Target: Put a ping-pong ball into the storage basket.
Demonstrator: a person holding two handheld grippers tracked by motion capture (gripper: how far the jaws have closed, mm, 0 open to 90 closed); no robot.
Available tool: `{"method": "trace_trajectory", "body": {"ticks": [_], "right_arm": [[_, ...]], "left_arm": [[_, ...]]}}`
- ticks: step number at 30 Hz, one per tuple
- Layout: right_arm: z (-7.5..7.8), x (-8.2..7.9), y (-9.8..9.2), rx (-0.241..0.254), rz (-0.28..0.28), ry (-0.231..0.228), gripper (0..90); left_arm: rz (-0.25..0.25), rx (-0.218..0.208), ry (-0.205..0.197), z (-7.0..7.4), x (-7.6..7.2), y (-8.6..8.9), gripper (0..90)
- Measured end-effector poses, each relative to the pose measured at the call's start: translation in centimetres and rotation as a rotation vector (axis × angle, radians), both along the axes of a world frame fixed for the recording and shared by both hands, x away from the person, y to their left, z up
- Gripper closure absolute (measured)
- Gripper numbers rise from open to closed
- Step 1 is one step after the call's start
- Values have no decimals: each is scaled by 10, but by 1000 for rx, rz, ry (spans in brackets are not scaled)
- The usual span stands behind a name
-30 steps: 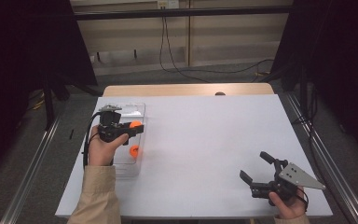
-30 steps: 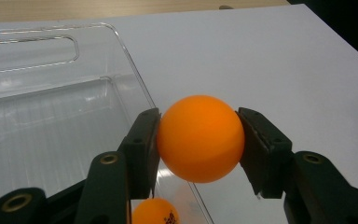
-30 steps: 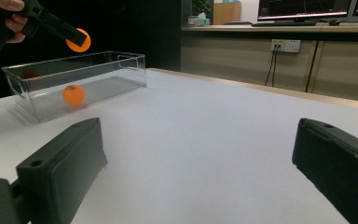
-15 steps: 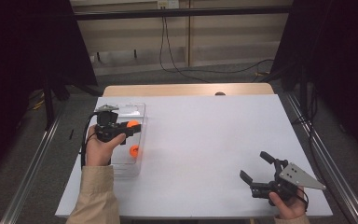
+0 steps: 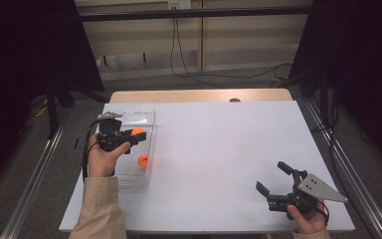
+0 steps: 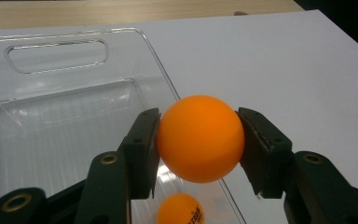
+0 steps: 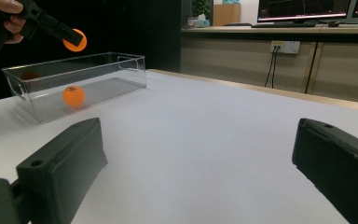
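over the last second the left gripper (image 5: 138,138), clamped on an orange ball (image 6: 200,138), rose slightly above the clear bin (image 5: 149,149), leaving a second ball (image 5: 143,160) inside; the right gripper (image 5: 273,181) gaped wide, idle.

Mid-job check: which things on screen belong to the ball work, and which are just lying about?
In the job:
- left gripper, shut on the held orange ball
- clear plastic bin
- second orange ball in the bin

Lying about:
- right gripper, open above the white table
- wall cables
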State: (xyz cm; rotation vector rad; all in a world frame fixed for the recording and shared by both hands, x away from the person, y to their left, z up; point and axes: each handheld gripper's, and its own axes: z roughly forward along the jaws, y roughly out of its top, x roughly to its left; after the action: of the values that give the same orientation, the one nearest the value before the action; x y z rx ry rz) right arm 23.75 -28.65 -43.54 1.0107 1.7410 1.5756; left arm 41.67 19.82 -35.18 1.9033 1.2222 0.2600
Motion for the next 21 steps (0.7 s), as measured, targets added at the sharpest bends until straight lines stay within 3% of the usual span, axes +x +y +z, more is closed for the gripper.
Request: {"method": "trace_trajectory", "body": {"ticks": [21], "right_arm": [[0, 0, 0, -2, 1, 0, 18]], "left_arm": [[23, 29, -7, -1, 1, 8, 509]]}}
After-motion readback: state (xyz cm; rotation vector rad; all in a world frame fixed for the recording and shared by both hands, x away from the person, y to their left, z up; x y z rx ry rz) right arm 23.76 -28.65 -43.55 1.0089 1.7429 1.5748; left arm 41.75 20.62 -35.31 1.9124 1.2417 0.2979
